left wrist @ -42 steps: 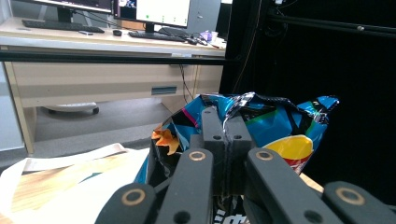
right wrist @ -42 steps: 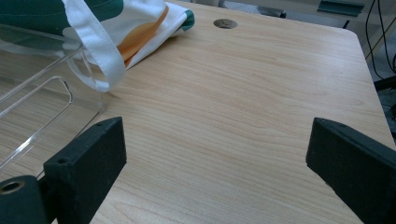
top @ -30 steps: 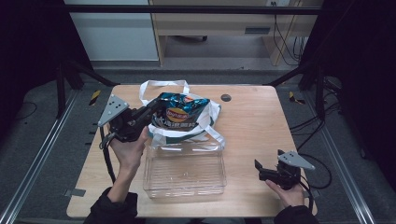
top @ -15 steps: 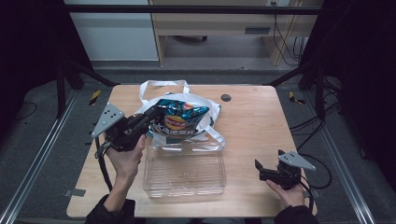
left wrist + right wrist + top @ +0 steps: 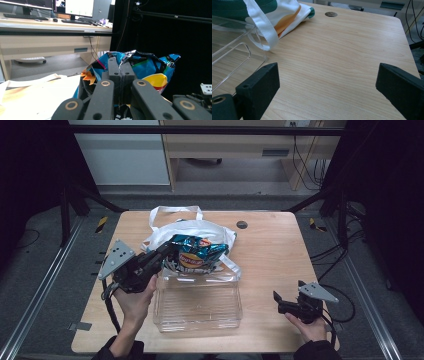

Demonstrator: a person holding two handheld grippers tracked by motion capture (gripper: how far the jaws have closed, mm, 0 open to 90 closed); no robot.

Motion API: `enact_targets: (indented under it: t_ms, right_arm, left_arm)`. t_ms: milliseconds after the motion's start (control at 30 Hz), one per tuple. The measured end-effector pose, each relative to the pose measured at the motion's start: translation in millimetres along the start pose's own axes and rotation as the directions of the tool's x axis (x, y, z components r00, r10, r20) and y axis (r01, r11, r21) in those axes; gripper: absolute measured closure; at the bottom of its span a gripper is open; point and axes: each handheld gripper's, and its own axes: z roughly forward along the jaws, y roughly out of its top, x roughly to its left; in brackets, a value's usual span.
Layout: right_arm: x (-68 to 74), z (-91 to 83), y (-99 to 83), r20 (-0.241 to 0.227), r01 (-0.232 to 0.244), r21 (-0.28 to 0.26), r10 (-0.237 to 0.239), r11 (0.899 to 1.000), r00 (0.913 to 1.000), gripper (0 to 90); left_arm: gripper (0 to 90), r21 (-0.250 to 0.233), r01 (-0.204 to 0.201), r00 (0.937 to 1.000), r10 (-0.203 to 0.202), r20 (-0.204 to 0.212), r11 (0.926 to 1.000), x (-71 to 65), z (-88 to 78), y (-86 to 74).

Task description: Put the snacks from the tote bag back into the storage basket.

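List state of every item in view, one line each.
Chip bag: sealed, crinkled, pinched at its edge, held above the tote bag.
Tote bag: lying on the table, mouth open, handles loose.
Clear bin: upright, empty.
Left gripper: shut on the chip bag.
Right gripper: open, nothing between the jaws, low over the table.

A wooden table (image 5: 280, 250) with a small dark round hole (image 5: 242, 224) near its far edge was seen. A white cloth bag (image 5: 200, 227) was laid on it, and a clear plastic box (image 5: 197, 302) was placed just beside the bag.
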Motion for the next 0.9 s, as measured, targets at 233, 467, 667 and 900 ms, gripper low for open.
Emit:
enact_targets:
  t_ms: [233,467,667,900]
  right_arm:
    - [0.2,-0.8,0.1,-0.001,-0.003,-0.002,0.003,1.000,1.0000,5.4]
    - [0.0,-0.6,-0.1,0.001,-0.001,-0.002,0.001,1.000,1.0000,5.4]
    - [0.3,-1.0,-0.3,0.000,-0.001,0.000,0.001,1.000,1.0000,5.5]
    - [0.8,-1.3,-0.5,-0.003,-0.002,0.003,0.002,1.000,1.0000,5.6]
  left_arm:
    - [90.0,0.027,-0.001,1.0000,0.001,0.006,0.9996,-4.9,-4.8,-9.9]
    - [90.0,0.041,-0.004,0.9999,0.003,0.013,0.9992,-6.7,-9.8,-14.2]
    - [90.0,0.060,-0.004,0.9998,0.003,0.021,0.9982,-9.6,-11.7,-21.6]
    - [90.0,0.097,-0.002,0.9998,0.000,0.021,0.9953,-11.1,-16.4,-34.4]
